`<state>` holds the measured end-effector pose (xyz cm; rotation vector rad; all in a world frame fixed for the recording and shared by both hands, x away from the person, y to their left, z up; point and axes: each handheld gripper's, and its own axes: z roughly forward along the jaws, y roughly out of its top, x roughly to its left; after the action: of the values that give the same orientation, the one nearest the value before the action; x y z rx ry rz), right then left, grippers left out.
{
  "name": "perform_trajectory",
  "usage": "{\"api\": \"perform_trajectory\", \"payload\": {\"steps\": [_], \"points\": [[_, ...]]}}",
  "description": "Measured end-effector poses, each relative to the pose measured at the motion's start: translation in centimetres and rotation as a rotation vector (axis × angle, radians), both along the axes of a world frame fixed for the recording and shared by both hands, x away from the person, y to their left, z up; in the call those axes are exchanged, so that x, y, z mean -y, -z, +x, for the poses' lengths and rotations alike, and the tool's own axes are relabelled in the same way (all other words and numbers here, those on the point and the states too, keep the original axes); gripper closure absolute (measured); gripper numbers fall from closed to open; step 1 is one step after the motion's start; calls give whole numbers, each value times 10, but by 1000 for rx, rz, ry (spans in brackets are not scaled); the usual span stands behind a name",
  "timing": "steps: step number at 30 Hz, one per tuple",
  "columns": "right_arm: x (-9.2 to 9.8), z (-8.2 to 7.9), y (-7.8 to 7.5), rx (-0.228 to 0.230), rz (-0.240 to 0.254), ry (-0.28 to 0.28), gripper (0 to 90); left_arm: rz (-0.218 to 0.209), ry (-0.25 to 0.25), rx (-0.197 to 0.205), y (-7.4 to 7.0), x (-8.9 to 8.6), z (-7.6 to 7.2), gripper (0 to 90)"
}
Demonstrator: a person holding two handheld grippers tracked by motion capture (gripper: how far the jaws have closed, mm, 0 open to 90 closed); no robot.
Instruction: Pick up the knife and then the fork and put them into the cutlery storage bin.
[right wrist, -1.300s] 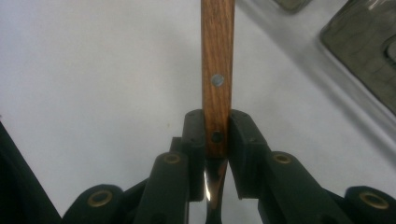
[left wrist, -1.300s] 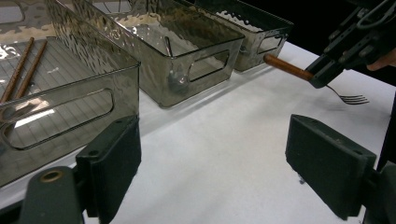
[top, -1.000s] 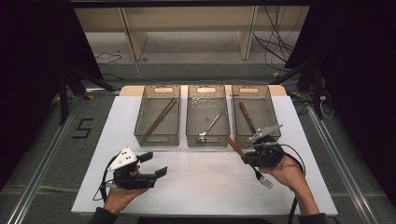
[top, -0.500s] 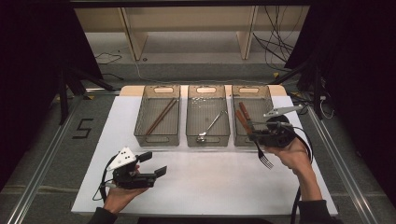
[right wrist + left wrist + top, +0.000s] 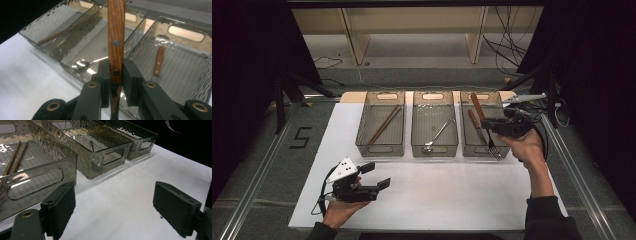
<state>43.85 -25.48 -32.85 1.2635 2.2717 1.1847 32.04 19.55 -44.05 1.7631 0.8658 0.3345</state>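
My right gripper (image 5: 488,125) is shut on a wooden-handled fork (image 5: 493,146), held over the near end of the right bin (image 5: 464,145). The fork's handle (image 5: 115,37) rises between the pads and its tines hang below the hand. Another wooden-handled utensil (image 5: 159,60) lies inside that bin. The middle bin (image 5: 434,150) holds a spoon (image 5: 437,134), and the left bin (image 5: 380,148) holds a pair of chopsticks (image 5: 384,124). My left gripper (image 5: 377,175) rests low over the white table (image 5: 452,195) near its front left, open, with nothing between its pads (image 5: 61,207).
The three smoky clear bins stand side by side across the far half of the table. Cables (image 5: 507,50) and wooden shelf legs (image 5: 354,40) lie on the floor behind. Metal rails (image 5: 252,190) run along both sides of the table.
My right gripper has lifted the fork and carried it away from the table's front to above the right bin. The left gripper has stayed put.
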Motion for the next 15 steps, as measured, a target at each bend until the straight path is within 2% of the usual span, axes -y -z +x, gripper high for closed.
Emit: {"api": "perform_trajectory", "payload": {"steps": [10, 15], "points": [[6, 26, -10, 14, 17, 62, 778, -1, -1, 0, 0, 0, 0, 179], [6, 32, -13, 27, 20, 83, 778, -6, -1, -1, 0, 0, 0, 179]]}}
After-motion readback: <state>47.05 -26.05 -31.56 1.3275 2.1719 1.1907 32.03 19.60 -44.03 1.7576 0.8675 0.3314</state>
